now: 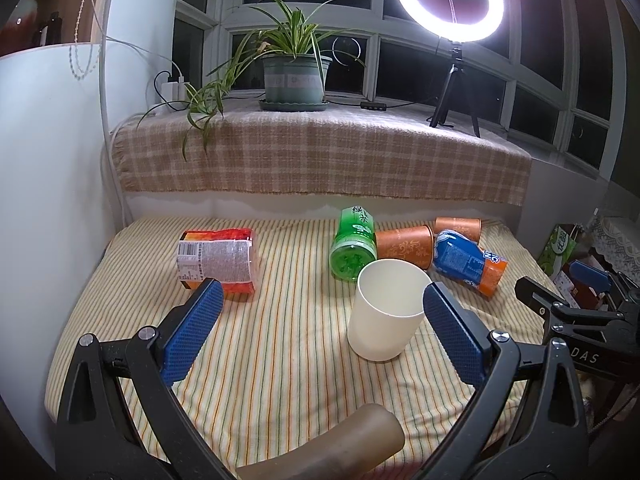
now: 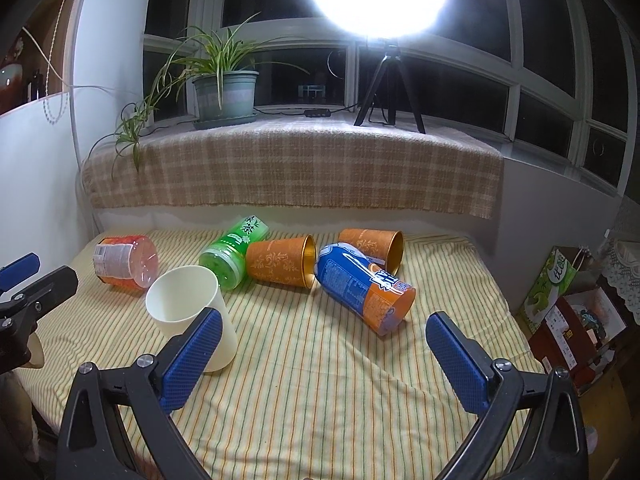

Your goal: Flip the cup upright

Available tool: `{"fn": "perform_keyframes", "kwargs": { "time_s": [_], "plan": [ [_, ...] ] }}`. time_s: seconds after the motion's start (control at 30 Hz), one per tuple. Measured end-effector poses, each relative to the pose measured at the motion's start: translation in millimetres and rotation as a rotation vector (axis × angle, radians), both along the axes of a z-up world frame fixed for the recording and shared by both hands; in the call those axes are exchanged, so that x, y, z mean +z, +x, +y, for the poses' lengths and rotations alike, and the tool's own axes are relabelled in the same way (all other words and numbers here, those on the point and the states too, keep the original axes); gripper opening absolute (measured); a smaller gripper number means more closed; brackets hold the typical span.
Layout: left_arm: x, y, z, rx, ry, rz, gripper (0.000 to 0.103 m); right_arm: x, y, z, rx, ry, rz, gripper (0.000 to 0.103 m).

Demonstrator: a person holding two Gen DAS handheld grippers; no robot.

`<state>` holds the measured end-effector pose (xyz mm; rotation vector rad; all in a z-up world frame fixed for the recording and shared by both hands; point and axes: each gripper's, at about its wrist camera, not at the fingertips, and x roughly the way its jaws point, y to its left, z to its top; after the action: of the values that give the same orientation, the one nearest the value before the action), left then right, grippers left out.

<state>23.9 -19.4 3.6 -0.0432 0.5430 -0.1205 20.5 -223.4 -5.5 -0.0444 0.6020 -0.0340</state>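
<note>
A cream cup point(image 1: 384, 316) stands upright, mouth up, on the striped cloth point(image 1: 280, 340); it also shows in the right wrist view point(image 2: 192, 312). My left gripper point(image 1: 320, 300) is open and empty, its right pad beside the cup's right side. My right gripper point(image 2: 324, 332) is open and empty, its left pad in front of the cup's lower right. Two orange patterned cups point(image 2: 280, 264) point(image 2: 372, 244) lie on their sides behind. A brownish cup point(image 1: 360, 440) lies at the bottom edge of the left wrist view.
A green bottle point(image 2: 232, 252), a blue-orange bottle point(image 2: 364, 288) and a red bottle point(image 2: 124, 260) lie on the cloth. A checked ledge holds a potted plant point(image 1: 296, 76) and a ring light point(image 1: 452, 40). Boxes point(image 2: 568, 312) stand at the right.
</note>
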Motion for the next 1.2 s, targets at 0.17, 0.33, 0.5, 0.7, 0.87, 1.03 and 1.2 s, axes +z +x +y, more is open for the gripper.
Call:
{"fn": "perform_keyframes", "kwargs": {
  "time_s": [0.17,0.33,0.5,0.7,0.87,1.03,1.2],
  "plan": [
    [0.3,-1.2,-0.6,0.001,0.002,0.001,0.102,0.8,0.4,0.9,0.004,-0.004,0.000,0.103],
    [0.3,-1.7,0.0,0.003,0.005,-0.002,0.102,0.8,1.4,2.3,0.006,-0.006,0.002,0.103],
    [0.7,-1.3,0.7,0.005,0.004,-0.003,0.102,0.5,1.6,2.9,0.008,-0.005,0.002,0.103],
    [1.0,-1.1,1.5,0.008,0.005,-0.003,0.102,-0.5,2.0,3.6,0.006,-0.004,0.004,0.103],
    [1.2,-0.2,5.0,0.017,0.011,-0.002,0.102,-2.2,2.9,2.7,0.005,0.001,0.008,0.103],
    [0.8,1.3,9.2,0.023,0.011,-0.004,0.102,-3.5,3.5,2.4,0.010,-0.002,0.010,0.103],
    [-0.2,2.1,9.1,0.023,0.014,-0.003,0.102,-6.5,5.1,3.3,0.013,-0.004,0.019,0.103]
  ]
}}
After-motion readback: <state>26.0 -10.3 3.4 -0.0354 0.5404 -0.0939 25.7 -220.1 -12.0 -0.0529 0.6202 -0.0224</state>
